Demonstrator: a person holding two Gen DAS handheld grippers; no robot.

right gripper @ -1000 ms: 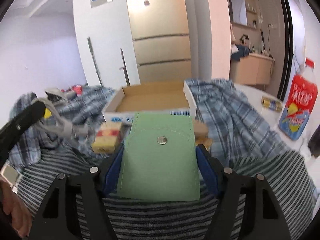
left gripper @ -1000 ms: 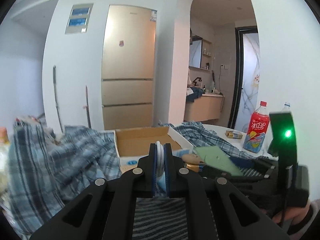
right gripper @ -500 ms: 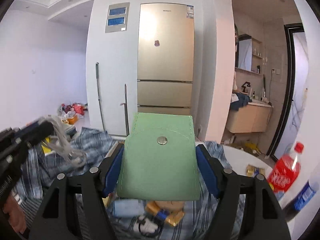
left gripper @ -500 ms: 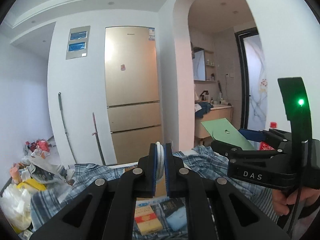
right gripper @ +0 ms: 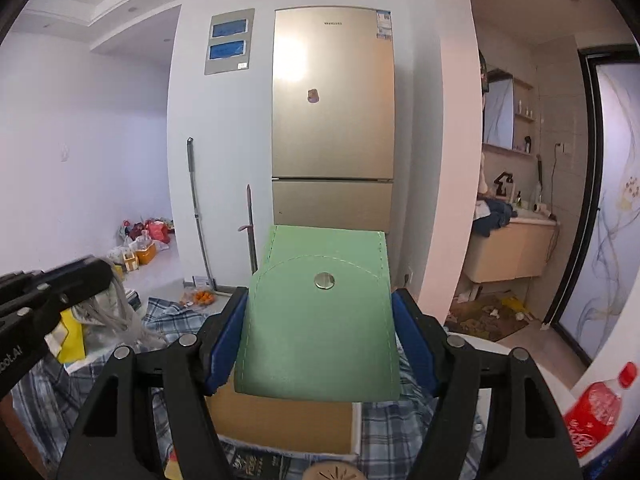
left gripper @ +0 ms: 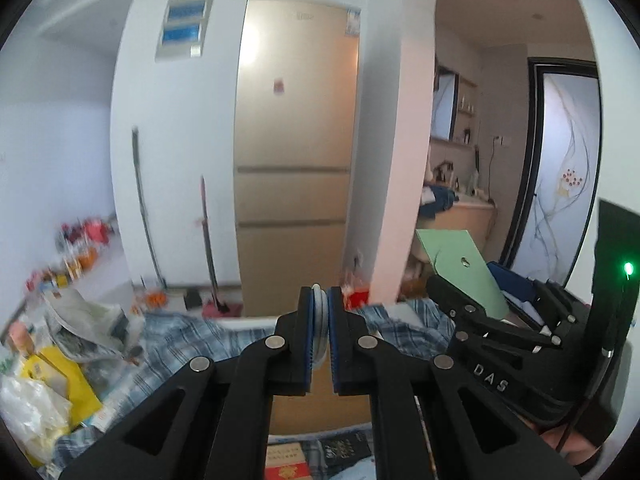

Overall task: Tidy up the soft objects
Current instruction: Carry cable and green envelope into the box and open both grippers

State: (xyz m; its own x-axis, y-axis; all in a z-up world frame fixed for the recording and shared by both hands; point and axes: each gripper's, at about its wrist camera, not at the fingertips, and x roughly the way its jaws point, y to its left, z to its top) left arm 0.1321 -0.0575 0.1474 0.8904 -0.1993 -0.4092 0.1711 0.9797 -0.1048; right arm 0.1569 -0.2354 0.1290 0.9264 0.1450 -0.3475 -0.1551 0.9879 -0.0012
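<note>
Green pouch, the flat one with a stitched flap and a metal snap, sits between the blue pads of my right tongs, which are clamped on its two side edges; it stands nearly upright and sticks out forward past the fingertips. From the left wrist view the same pouch shows off to the right, tilted, held up in the air above the checked blue cloth. My left tongs are pressed together on a thin pale, whitish thing that I can only see edge-on between the pads; from the right wrist view pale cords or strands hang from those left tongs at the left edge. Below both tongs lies an open cardboard box on the checked cloth covering the surface, directly under the pouch. A red soda bottle stands at the far right, well apart from the pouch. A gold fridge stands against the wall straight ahead.
</note>
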